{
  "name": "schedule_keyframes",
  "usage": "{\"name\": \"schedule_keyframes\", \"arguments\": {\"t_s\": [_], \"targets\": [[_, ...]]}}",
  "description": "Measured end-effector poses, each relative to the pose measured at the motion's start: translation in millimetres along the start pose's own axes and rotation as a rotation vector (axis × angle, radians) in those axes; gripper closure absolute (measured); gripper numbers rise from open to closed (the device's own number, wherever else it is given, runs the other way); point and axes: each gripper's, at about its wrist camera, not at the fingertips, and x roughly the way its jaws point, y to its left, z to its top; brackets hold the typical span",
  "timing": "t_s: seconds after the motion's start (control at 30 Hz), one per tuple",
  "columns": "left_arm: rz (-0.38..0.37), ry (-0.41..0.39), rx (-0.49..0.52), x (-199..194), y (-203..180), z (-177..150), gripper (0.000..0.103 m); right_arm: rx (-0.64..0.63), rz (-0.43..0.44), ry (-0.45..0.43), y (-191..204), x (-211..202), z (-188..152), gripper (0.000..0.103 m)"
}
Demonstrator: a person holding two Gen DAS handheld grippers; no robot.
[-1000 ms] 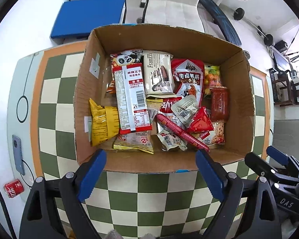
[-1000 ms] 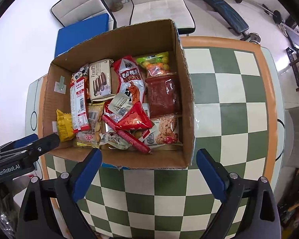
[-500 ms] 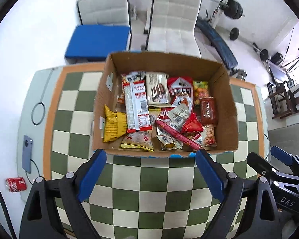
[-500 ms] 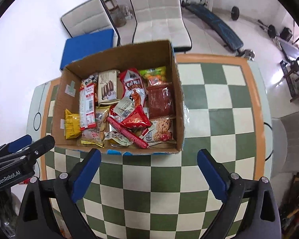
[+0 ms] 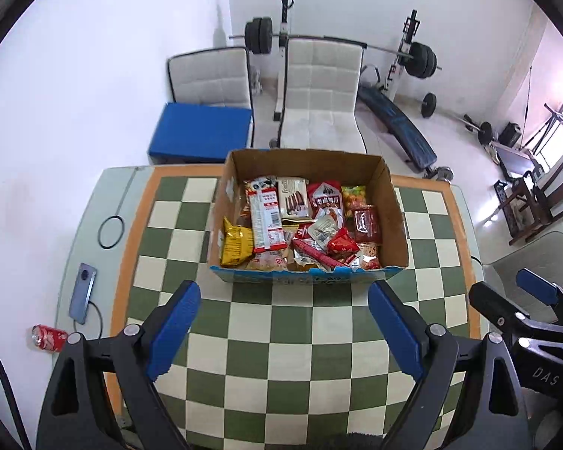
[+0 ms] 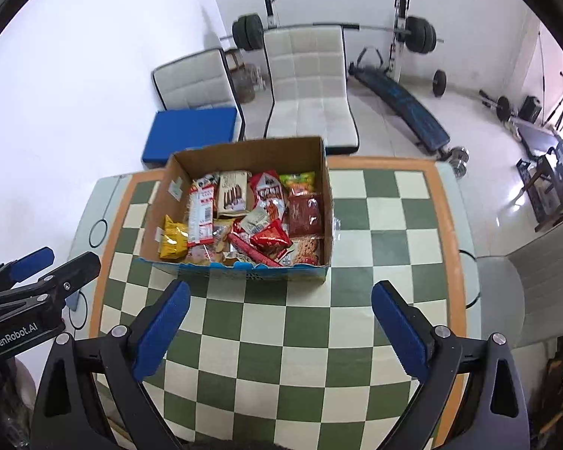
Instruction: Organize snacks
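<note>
1. Left wrist view: left gripper [image 5: 283,332] spread wide, empty, above checkered table [image 5: 274,341]. Cardboard box [image 5: 396,210] of snacks [image 5: 300,228] upright mid-table, ahead of jaws, apart.
2. Right wrist view: right gripper [image 6: 279,328] likewise released, nothing held. Box ahead-left, toward table's far edge.

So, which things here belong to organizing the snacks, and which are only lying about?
Belong to the job:
- brown cardboard box
- yellow snack bag
- long red sausage stick
- dark red flat packet
- left hand-held gripper, open
- right hand-held gripper, open

Lying about:
- red drink can
- grey-blue phone
- blue cushion
</note>
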Motion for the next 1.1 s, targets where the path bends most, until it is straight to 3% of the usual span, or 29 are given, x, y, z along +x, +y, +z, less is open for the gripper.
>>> {"name": "schedule_keyframes", "arguments": {"t_s": [0.2,0.5,0.77,1.1], "targets": [[0.023,-0.063,0.011,-42.6,-0.3,-21.9,0.011,0.003,0.004,-0.075,4.1,-54.7,-20.2,0.003],[0.031,-0.091,0.013,-74.4,-3.1,-47.5,0.011,-0.047,-0.034,-0.180,18.4,-124.6,-48.0,0.003],[0.041,-0.176,0.006,-110.1,-6.0,-52.1,0.011,-0.068,-0.032,-0.189,20.1,-150.4,-64.9,0.003],[0.038,-0.209,-0.014,-115.8,-5.8,-45.4,0.011,-0.053,-0.052,-0.247,18.2,-164.8,-61.7,0.003]]}}
